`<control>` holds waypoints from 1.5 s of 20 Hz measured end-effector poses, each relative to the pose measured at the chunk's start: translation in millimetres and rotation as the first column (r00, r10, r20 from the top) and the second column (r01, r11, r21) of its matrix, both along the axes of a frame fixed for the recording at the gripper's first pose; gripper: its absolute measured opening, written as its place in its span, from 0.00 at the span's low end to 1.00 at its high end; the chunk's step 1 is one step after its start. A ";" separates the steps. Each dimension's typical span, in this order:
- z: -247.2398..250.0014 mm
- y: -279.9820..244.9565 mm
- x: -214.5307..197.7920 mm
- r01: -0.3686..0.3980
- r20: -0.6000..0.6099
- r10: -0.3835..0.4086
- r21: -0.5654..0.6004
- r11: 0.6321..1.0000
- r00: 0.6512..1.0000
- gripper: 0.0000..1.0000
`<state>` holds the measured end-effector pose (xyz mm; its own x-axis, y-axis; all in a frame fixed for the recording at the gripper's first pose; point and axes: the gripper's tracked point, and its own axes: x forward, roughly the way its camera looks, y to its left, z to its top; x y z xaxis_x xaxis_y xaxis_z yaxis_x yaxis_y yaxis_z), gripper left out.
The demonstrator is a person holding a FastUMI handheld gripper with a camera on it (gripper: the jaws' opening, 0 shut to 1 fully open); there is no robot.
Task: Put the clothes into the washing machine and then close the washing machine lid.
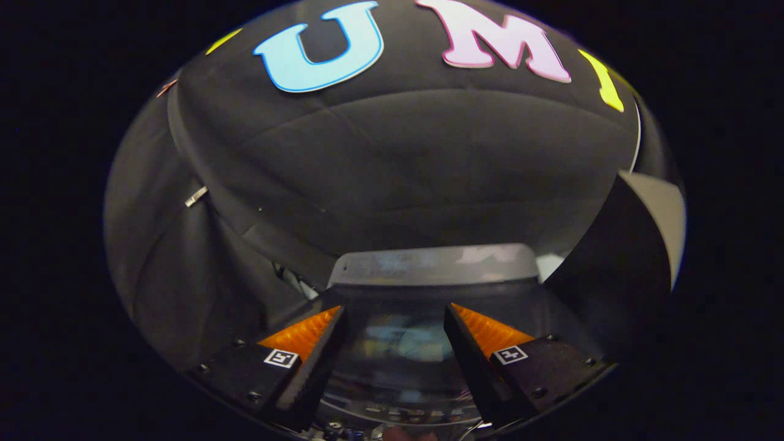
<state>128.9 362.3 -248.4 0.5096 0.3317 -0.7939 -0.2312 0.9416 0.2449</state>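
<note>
Black booth cloth (398,171) hangs behind the washing machine (429,266), its glossy lid (392,343) under the empty, spread claw (392,324).

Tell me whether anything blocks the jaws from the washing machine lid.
Nothing visible does. The gripper has its jaws open and empty, and the washing machine's glossy lid lies directly between and just ahead of them, its grey rear panel beyond.

The tongs (394,318) consist of two wedge-shaped fingers (306,361) tapering toward the tips, standing apart with nothing between them. Each finger carries a ribbed pad face, a square black-and-white fiducial marker (281,358) on its top surface, and small round screws (253,396) along the base.
</note>
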 end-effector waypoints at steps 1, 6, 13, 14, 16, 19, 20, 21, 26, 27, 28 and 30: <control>2.2 -5.2 8.8 -0.006 0.029 0.007 -0.024 1.000 1.000 0.99; 14.7 -18.4 22.9 0.056 0.065 -0.056 0.007 0.998 0.996 0.99; 66.6 -36.9 56.4 0.128 0.245 -0.128 0.016 0.992 0.961 0.99; 75.7 -37.5 60.0 0.131 0.283 -0.128 0.009 0.991 0.951 0.99; 95.8 -41.3 62.9 0.138 0.355 -0.128 -0.005 0.990 0.926 0.99; 128.8 -42.9 63.9 0.140 0.440 -0.124 -0.004 0.990 0.890 0.99; 140.6 -44.7 60.9 0.146 0.464 -0.132 0.005 0.989 0.876 0.99; 150.9 -50.7 53.9 0.173 0.505 -0.166 0.033 0.984 0.847 0.99; 170.7 -61.3 32.0 0.232 0.655 -0.225 0.078 0.970 0.721 0.98; 183.8 -60.0 27.0 0.216 0.677 -0.213 0.081 0.973 0.705 0.99; 187.8 -59.1 20.9 0.204 0.680 -0.196 0.069 0.976 0.707 0.99; 205.3 -64.5 11.1 0.189 0.701 -0.186 0.073 0.979 0.689 0.99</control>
